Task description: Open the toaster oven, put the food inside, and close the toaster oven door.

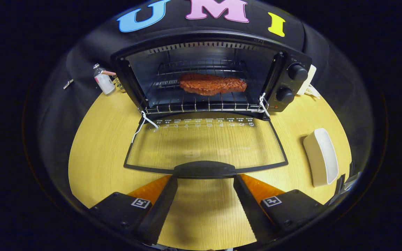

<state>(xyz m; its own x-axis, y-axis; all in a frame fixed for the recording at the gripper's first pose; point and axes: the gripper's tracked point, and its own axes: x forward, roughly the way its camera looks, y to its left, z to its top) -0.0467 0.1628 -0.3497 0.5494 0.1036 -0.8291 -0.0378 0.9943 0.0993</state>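
A black toaster oven (284, 75) stands at the back of the wooden table (96, 153), its glass door (204, 146) folded down flat toward me. A reddish-brown slab of food (212, 84) lies on the wire rack (173, 103) inside the cavity. The door's dark handle (204, 169) sits at its near edge, just ahead of my fingertips. My gripper (205, 181) is open, its two fingers spread wide just below and to either side of the handle, nothing between them. Whether they touch the handle I cannot tell.
A white oblong dish (321, 157) rests on the table to the right of the door. A small bottle (103, 79) stands left of the oven. Two knobs (297, 72) are on the oven's right panel. White cords (144, 122) hang at the door hinges.
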